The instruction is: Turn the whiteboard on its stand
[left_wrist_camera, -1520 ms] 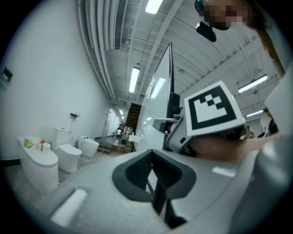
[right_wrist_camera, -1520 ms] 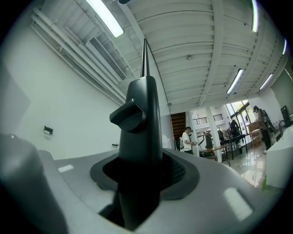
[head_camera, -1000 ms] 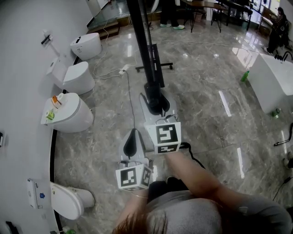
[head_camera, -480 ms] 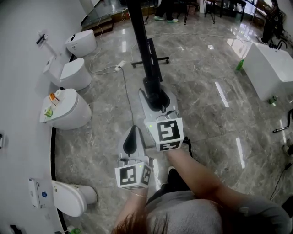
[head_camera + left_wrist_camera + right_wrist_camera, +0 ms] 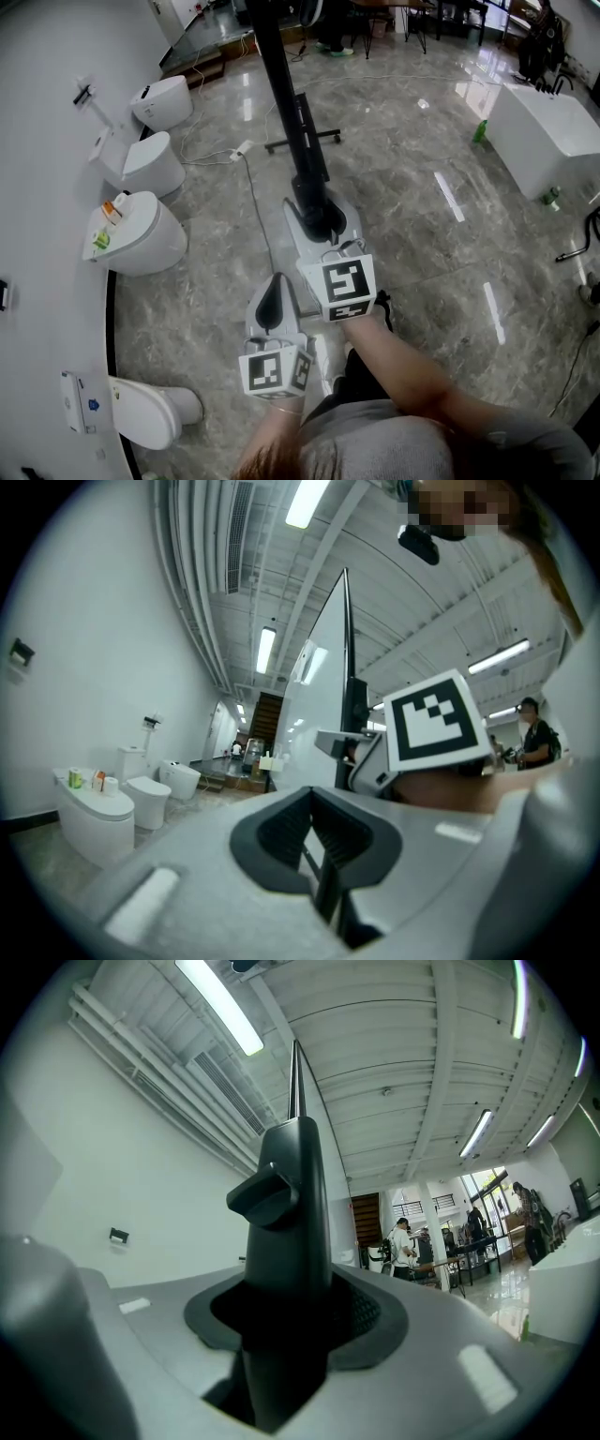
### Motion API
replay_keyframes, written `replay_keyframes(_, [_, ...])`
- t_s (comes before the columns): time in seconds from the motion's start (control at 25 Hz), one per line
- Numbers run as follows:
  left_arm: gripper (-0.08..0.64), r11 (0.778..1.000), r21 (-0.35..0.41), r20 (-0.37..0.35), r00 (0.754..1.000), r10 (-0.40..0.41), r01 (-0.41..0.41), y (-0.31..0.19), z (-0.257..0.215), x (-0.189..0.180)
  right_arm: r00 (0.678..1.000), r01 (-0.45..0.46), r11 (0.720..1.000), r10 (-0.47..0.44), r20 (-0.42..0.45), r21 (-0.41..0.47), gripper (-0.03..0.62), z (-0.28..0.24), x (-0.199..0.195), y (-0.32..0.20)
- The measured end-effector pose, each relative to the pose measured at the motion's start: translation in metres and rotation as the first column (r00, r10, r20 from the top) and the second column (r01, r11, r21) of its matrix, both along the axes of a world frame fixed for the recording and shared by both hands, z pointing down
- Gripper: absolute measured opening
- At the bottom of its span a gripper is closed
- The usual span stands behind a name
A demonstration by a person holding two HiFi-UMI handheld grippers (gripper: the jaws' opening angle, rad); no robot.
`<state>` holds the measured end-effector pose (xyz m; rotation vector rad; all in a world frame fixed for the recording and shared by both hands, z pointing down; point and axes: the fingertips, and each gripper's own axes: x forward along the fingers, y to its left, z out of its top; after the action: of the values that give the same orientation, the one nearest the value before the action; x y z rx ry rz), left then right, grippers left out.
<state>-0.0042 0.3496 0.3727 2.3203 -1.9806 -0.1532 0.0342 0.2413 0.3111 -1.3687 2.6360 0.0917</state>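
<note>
- Looking down, you see marble floor [image 5: 412, 216] all round the whiteboard [image 5: 278, 80].
- A white wall [image 5: 47, 141] runs along well left of the whiteboard.
- The whiteboard stands straight ahead of you, edge-on, on its wheeled stand [image 5: 305, 141].
- A white tub [image 5: 539, 141] sits well right of the whiteboard.
- Four toilets [image 5: 141, 234] line the wall, left of the whiteboard.
- Your right gripper [image 5: 321, 220] is clamped on the whiteboard's black edge facing you. That edge fills the gap between its jaws.
- Your left gripper [image 5: 270, 302] hangs just left of the whiteboard's edge and nearer you than the right one. Its jaws are drawn together on nothing, clear of the board.
- A power strip [image 5: 240, 149] lies on the floor just left of the stand.
- A green bottle [image 5: 480, 131] stands beside the tub, on the whiteboard's side.
</note>
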Motion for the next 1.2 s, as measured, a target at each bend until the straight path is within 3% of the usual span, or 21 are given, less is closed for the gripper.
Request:
replay_keyframes(0.56, [-0.002,0.999,-0.026,0.012,0.999,0.039,-0.039,0.068,0.016,0.011,1.000,0.015,1.000,-0.014,-0.013,0.017,0.195,0.001,0.021,0.065])
replay_keyframes(0.96, [-0.002,1.000,0.003,0.038,0.999,0.031,-0.031,0.088,0.010,0.016,1.000,0.028,0.999,-0.028,-0.008,0.020,0.198,0.002,0.037,0.097])
replay_keyframes(1.2, [-0.002,1.000,-0.005,0.016,0.999,0.028,-0.028,0.101,0.009,0.039,0.999,0.047,0.999,-0.047,-0.018,0.017,0.202,0.003,0.046,0.117])
